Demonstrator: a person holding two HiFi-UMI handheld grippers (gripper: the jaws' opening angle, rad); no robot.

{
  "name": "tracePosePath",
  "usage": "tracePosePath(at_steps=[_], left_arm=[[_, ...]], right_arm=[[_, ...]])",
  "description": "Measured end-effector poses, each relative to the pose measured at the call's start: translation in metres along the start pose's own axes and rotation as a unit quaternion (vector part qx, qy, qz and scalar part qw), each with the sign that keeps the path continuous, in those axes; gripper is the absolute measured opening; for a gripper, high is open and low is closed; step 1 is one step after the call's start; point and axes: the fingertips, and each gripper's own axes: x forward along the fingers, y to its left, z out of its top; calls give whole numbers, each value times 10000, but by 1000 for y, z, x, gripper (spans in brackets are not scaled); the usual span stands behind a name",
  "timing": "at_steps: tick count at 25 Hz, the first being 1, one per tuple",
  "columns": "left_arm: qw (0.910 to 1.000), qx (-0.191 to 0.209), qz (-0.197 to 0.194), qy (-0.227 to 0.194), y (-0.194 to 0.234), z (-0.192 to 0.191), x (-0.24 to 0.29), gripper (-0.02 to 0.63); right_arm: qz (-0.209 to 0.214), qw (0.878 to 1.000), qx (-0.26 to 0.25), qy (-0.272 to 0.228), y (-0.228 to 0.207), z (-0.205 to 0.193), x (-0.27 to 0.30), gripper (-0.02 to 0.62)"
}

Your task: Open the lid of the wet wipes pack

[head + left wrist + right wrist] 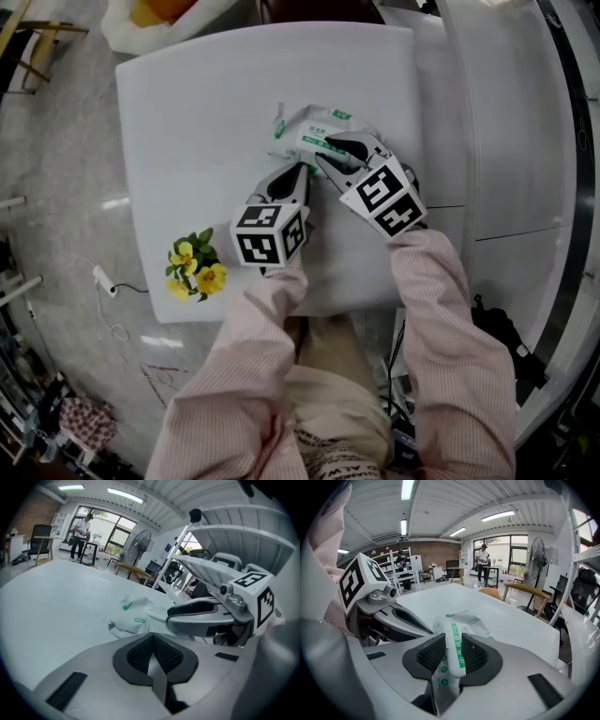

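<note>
The wet wipes pack (314,131), white with green print, lies on the white table (197,122) right of the middle. My right gripper (326,153) reaches over its near end. In the right gripper view my right gripper (452,656) is shut on the pack's white lid (458,649), a flap with a green stripe standing up between the pads. My left gripper (302,172) sits just left of it, at the pack's near edge. Its jaws (154,660) are shut with nothing between them, and the pack (133,617) lies a little beyond them.
A small bunch of yellow flowers (195,270) lies at the table's front left corner. White shelving (506,122) runs along the table's right side. A white cable (103,278) trails on the floor to the left. A white bag (141,21) sits beyond the far left corner.
</note>
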Motion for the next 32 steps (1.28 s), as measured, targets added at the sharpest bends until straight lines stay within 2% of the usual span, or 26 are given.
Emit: tracePosePath(at_steps=[4, 8, 16, 27, 32], left_arm=[[9999, 72, 34, 75, 0, -1, 1, -5], [9999, 91, 73, 111, 1, -1, 3, -5], [9999, 57, 47, 151, 1, -2, 2, -5], [9997, 42, 59, 242, 2, -4, 3, -5], [9995, 67, 64, 297, 1, -4, 4, -5]], right_arm=[[-14, 9996, 216, -202, -4, 6, -4, 95], [-265, 9970, 414, -596, -25, 25, -16, 49], [-386, 9971, 322, -567, -40, 30, -18, 41], [-522, 9957, 507, -568, -74, 30, -10, 38], [-571, 9971, 329, -373, -85, 24, -3, 38]])
